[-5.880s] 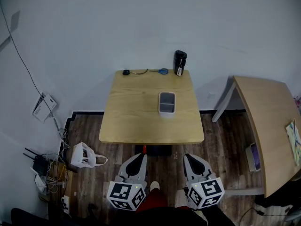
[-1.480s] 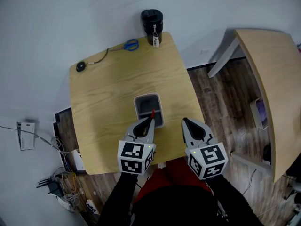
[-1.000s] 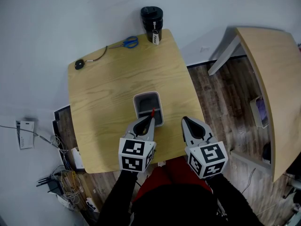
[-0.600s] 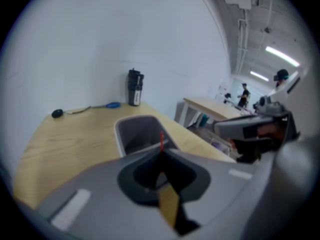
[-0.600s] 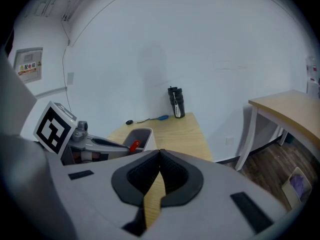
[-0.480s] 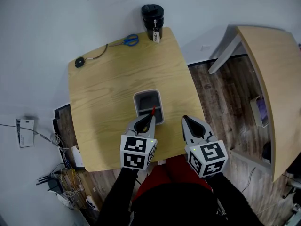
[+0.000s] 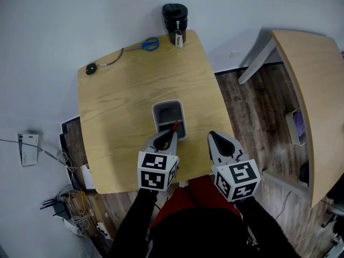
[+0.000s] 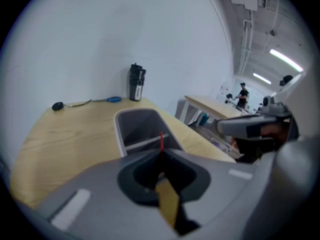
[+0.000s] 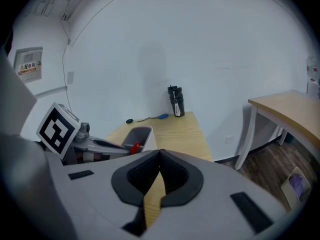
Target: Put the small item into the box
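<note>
A grey open box [image 7: 170,119] stands on the wooden table [image 7: 123,101], near its front edge. My left gripper [image 7: 171,133] is shut on a thin red small item [image 7: 174,126], whose tip sticks out over the box's near rim. The left gripper view has the red item [image 8: 161,141] upright between the closed jaws, with the box [image 8: 140,126] just beyond. My right gripper [image 7: 212,136] is shut and holds nothing; it hangs to the right of the box near the table's front right corner. From the right gripper view the box [image 9: 136,136] and the red item [image 9: 134,147] lie to the left.
At the table's far edge stand a black flask [image 7: 174,18] with a tag, blue scissors [image 7: 150,43] and a small black puck on a cord [image 7: 91,68]. A second wooden table [image 7: 314,101] is at the right. Cables and a bag lie on the floor at the left.
Since the oldest frame both grippers have come up from below the table to the box, the left holding the red item. Over the last second the left gripper edged slightly forward.
</note>
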{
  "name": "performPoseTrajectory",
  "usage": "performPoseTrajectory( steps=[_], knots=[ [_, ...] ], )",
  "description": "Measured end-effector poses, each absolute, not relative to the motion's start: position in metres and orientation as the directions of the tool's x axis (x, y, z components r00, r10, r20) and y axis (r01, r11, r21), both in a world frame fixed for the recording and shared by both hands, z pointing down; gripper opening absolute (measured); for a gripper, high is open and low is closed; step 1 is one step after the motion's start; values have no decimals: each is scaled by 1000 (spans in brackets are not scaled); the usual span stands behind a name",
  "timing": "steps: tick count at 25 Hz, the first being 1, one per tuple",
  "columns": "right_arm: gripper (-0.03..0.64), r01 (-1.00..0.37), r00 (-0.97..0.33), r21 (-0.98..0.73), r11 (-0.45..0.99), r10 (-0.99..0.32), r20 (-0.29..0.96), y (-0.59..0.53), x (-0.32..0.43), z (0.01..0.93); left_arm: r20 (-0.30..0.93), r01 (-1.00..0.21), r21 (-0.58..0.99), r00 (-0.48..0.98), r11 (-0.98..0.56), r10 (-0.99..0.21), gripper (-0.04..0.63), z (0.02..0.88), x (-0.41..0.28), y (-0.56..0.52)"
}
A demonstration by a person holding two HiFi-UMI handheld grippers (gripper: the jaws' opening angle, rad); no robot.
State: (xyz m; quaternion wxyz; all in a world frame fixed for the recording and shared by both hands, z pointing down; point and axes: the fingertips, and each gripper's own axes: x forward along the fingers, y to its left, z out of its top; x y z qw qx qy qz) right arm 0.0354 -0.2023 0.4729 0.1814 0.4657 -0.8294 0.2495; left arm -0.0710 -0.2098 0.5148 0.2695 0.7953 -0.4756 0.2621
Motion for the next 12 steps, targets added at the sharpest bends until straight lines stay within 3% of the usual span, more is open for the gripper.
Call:
performPoseTrajectory(
  steps=[12],
  knots=[
    [8, -862, -502, -246, 443, -680, 534, -201, 37, 473, 678, -896, 191, 415, -401, -606, 17, 515, -69, -210]
  ],
)
